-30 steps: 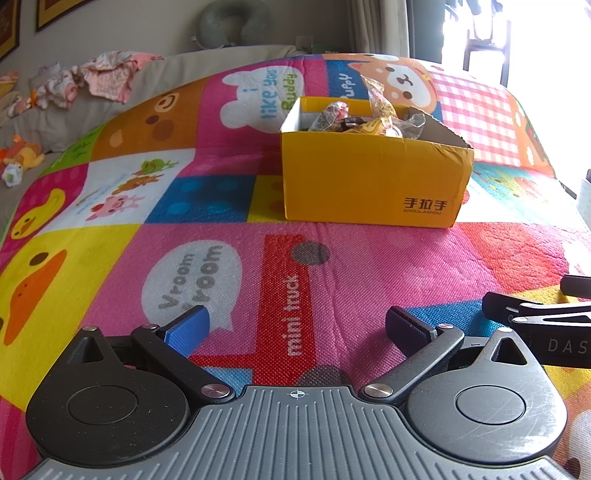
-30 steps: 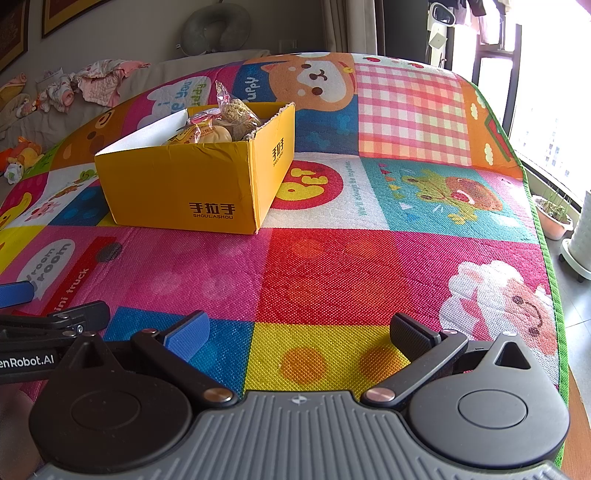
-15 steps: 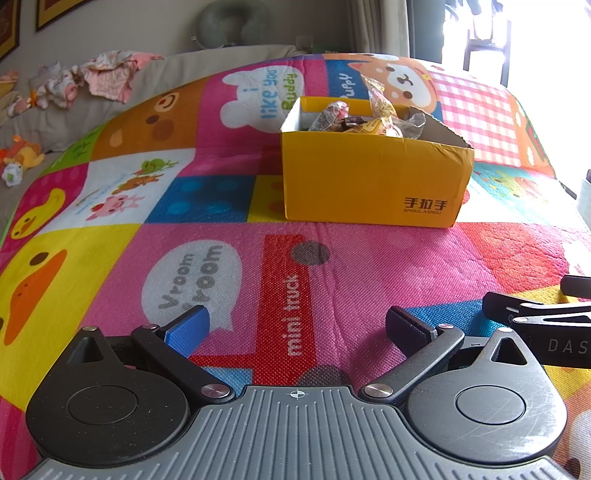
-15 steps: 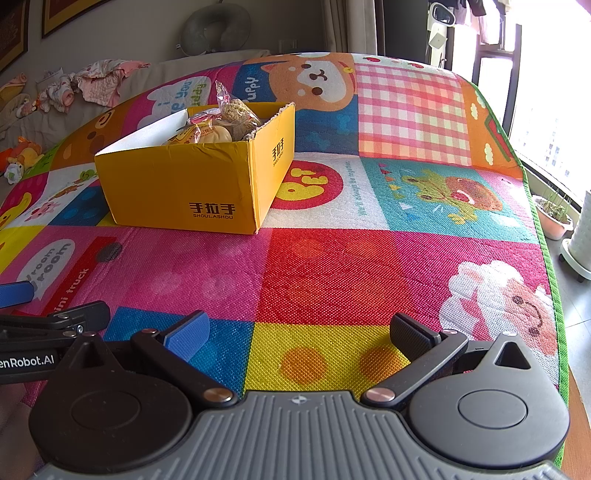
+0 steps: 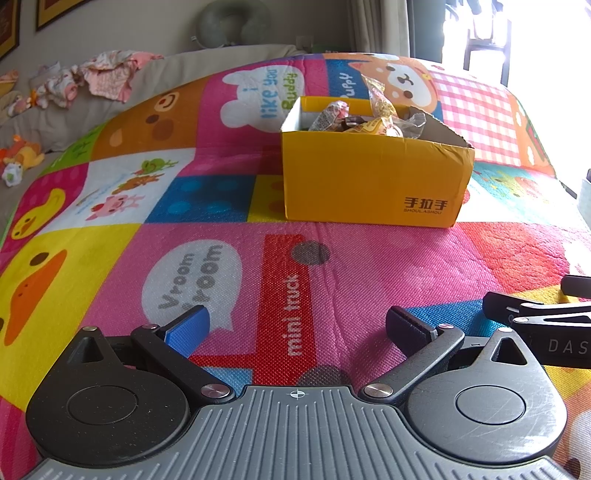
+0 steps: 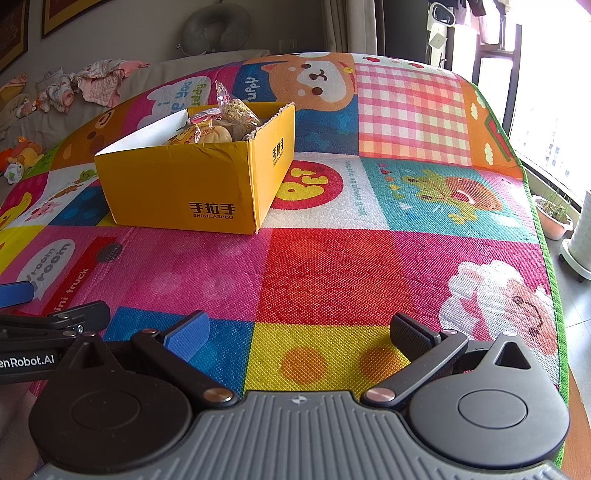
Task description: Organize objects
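Nothing is shifting over the last second: left gripper and right gripper are still hovering, fingers spread and empty, while the yellow cardboard box of wrapped snacks is sitting ahead on the colourful cartoon play mat, apparently already packed.

Crumpled clothes (pink, heaped) beside neck pillow.

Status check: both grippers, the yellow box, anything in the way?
Left gripper open, empty. Right gripper open, empty. Yellow box ahead on mat, wrapped snacks inside. Path unobstructed.
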{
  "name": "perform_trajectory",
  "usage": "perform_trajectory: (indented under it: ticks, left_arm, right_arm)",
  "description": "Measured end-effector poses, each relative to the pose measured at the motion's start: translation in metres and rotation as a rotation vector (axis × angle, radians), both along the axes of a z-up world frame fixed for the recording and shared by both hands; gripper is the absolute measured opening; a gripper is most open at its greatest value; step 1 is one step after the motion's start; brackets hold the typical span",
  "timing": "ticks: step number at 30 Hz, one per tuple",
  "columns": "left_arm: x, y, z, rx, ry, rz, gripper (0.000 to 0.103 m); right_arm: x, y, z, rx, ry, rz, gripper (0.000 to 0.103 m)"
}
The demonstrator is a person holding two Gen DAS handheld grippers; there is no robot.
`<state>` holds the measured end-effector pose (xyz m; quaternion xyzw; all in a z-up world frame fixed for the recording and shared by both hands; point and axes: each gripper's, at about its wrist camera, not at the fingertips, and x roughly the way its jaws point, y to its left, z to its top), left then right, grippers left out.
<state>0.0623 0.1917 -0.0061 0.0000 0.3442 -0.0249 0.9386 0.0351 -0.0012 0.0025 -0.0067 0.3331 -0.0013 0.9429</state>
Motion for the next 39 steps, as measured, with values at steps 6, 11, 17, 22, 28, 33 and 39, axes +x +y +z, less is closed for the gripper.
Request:
perform_trajectory:
  ticks: [6,11,17,22,28,33,39]
  left_arm:
    - [0.0001,0.0041,-0.0003,-0.019,0.0,-0.002,0.103]
    - [-0.0004,0.0041,-0.0005,-0.009,-0.001,-0.003,0.103]
    - [0.0,0.0034,-0.0002,0.002,-0.002,-0.012,0.103]
    - [0.0002,0.0049,-0.0002,-0.01,0.001,-0.018,0.103]
    - [0.0011,0.0057,-0.0002,0.001,-0.004,-0.004,0.103]
    - [0.001,0.005,-0.0001,0.007,-0.004,-0.002,0.103]
    - [0.0024,0.0081,-0.0003,-0.005,0.002,-0.008,0.103]
  right_arm:
    - [0.0,0.0002,0.0,0.0,0.0,0.0,0.103]
    - [0.0,0.0001,-0.0001,0.0,0.0,0.0,0.103]
    - [-0.0001,0.0001,-0.0002,0.0,0.0,0.0,0.103]
    - [0.0008,0.0,-0.0003,0.0,0.0,0.0,0.103]
    - [-0.0001,0.0001,-0.0003,0.001,0.0,-0.001,0.103]
    - [0.0,0.0,-0.0002,0.0,0.0,0.0,0.103]
    - [0.0004,0.0002,0.0,-0.001,0.0,0.0,0.103]
